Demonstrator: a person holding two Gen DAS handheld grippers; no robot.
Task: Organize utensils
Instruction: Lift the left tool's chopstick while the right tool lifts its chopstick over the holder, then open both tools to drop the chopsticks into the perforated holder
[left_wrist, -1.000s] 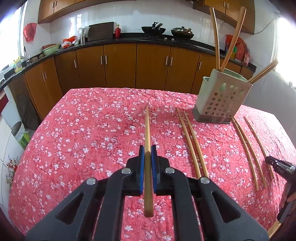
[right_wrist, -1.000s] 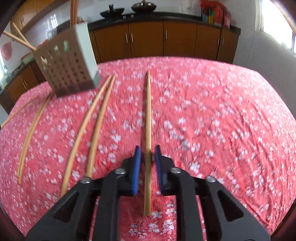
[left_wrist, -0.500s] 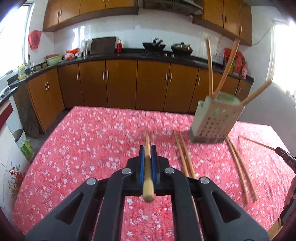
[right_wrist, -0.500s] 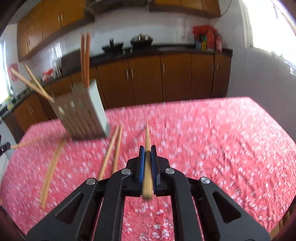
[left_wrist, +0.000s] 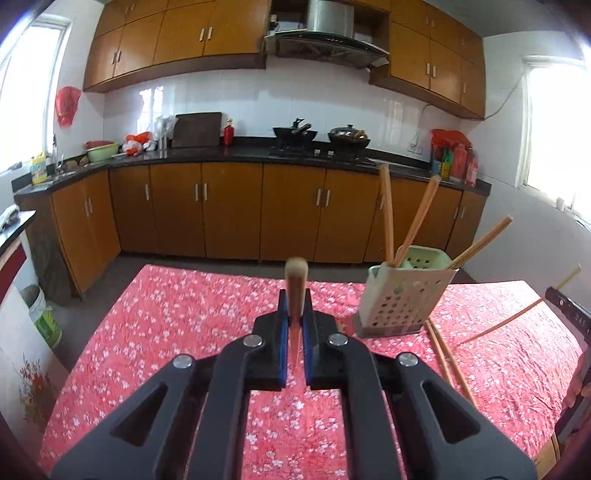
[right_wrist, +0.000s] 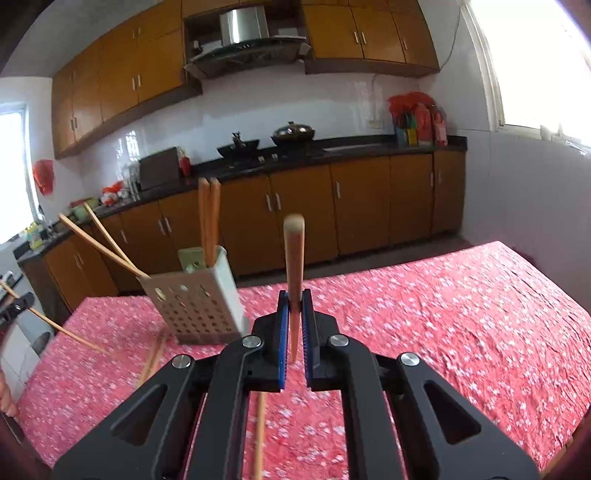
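Note:
My left gripper is shut on a wooden chopstick that stands upright between its blue pads, lifted above the table. My right gripper is shut on another wooden chopstick, also tipped upright. A pale green perforated utensil holder stands on the red floral tablecloth, right of the left gripper; it also shows in the right wrist view, left of the right gripper. Several chopsticks stick out of it. The right gripper with its chopstick shows at the left wrist view's right edge.
Two loose chopsticks lie on the cloth by the holder's base; loose ones show blurred in the right wrist view. The table ends at its far edge toward the kitchen floor. Cabinets and a counter stand behind.
Both grippers have lifted their chopsticks off the cloth and tilted them from flat to upright. The right gripper closed on its chopstick. Both views now sit higher and look across the room.

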